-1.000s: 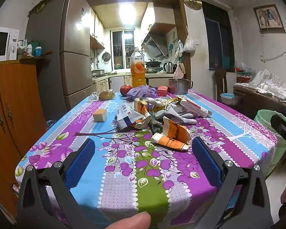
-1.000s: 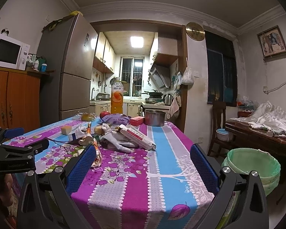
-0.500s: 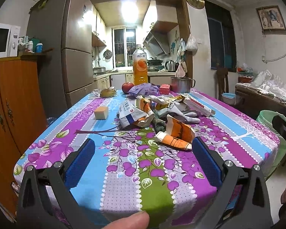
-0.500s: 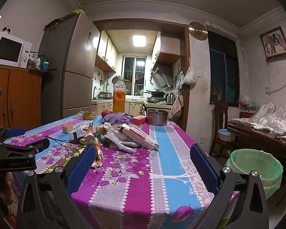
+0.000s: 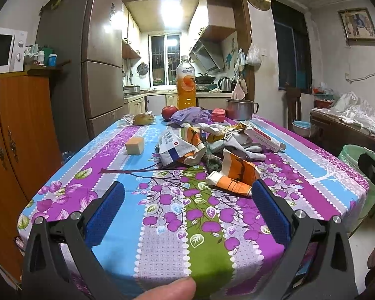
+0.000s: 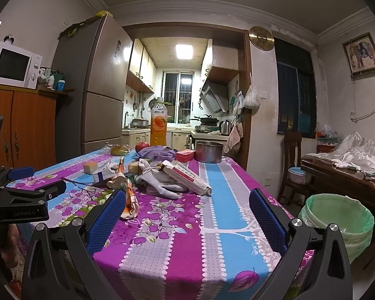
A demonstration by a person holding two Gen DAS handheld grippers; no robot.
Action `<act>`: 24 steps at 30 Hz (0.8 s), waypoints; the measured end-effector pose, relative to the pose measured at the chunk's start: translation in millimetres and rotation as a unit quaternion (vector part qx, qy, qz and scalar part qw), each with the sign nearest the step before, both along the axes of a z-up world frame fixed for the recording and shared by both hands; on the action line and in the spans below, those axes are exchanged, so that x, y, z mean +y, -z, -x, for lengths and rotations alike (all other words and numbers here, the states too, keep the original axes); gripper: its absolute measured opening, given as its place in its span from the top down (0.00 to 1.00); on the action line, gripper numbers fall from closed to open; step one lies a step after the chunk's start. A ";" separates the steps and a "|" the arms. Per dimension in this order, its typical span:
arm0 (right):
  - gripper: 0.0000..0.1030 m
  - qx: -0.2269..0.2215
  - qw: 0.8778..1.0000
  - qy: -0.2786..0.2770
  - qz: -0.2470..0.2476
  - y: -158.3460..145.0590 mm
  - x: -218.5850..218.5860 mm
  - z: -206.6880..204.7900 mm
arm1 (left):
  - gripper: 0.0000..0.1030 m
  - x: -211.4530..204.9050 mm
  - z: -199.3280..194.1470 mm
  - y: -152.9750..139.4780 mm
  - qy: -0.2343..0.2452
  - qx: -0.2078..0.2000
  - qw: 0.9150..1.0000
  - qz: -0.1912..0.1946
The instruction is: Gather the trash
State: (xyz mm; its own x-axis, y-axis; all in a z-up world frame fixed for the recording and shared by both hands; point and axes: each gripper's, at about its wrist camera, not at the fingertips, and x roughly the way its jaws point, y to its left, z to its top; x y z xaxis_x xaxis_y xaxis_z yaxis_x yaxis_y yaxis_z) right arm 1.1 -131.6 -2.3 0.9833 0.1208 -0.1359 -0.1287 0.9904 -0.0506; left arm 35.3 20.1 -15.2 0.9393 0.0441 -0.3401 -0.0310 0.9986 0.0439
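While both jaws stand spread and empty, the left hand-held gripper point(image 5: 187, 200) faces an orange wrapper point(image 5: 233, 176) on the tabletop point(image 5: 162, 225). Right hand-held gripper point(image 6: 187, 207): likewise released. Advised: straddle the wrapper squarely, pinch, carry to the green-lined bin point(image 6: 337, 222).

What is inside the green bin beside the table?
The bin is lined with a pale green bag, and only the upper inner wall shows, bare. The rim hides the bottom, so any trash lower down cannot be seen. Both the left gripper and right gripper are open, holding nothing.
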 end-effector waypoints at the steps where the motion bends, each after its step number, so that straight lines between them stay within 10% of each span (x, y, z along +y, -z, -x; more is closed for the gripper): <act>1: 0.04 0.000 1.000 0.000 0.000 0.2 0.3 -0.2 | 0.05 0.3 -0.3 0.1 0.000 0.001 1.000 0.000; 24: 0.04 0.003 1.000 -0.001 0.002 1.2 1.1 -2.5 | 0.05 0.7 -0.9 0.8 0.002 0.002 1.000 0.002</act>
